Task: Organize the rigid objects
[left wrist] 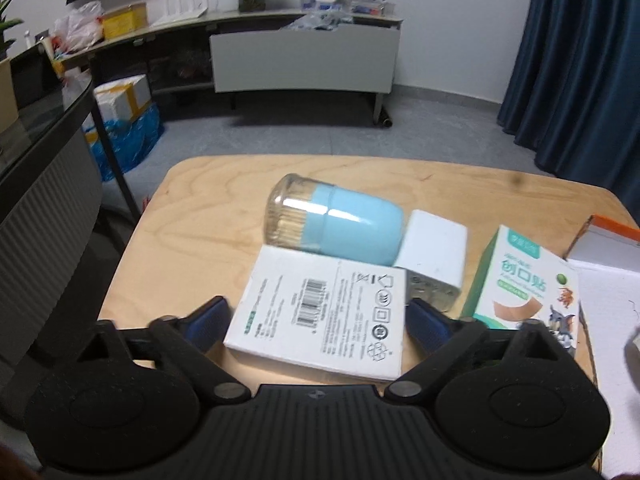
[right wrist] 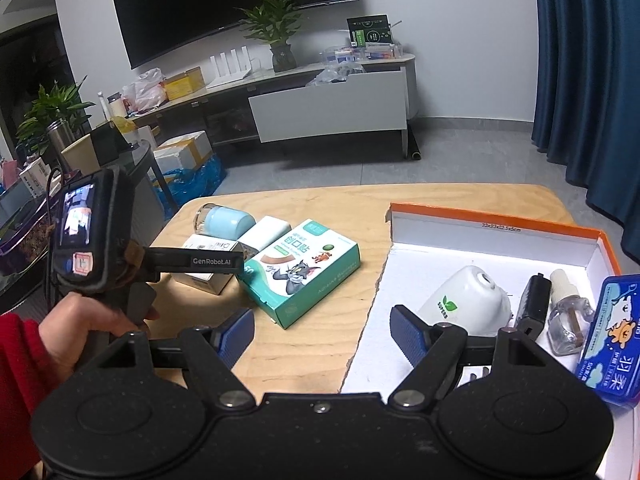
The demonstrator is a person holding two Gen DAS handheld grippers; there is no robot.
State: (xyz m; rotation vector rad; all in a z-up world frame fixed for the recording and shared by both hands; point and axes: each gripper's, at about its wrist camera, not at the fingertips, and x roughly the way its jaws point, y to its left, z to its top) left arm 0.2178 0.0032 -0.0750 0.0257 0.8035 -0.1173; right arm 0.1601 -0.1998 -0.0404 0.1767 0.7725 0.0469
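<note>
Left wrist view, left gripper [left wrist: 318,316] fingers spread around white box [left wrist: 320,316], print blurred, right gripper [right wrist: 322,330] fingers spread, empty.

We see the right gripper [right wrist: 322,330] hanging wide open above the wooden table [right wrist: 320,344], its blue pads [right wrist: 408,330] straddling the tray's near-left edge. Right of it, the white tray [right wrist: 492,236] holds a white plug-in device [right wrist: 468,300], a black adapter [right wrist: 534,304], a glass bottle [right wrist: 568,314] and a blue tin [right wrist: 612,336]. Far left, the left gripper [right wrist: 236,258] reaches over a white box [right wrist: 204,276], by the bandage box [right wrist: 300,268] and pale blue jar [right wrist: 224,220].
</note>
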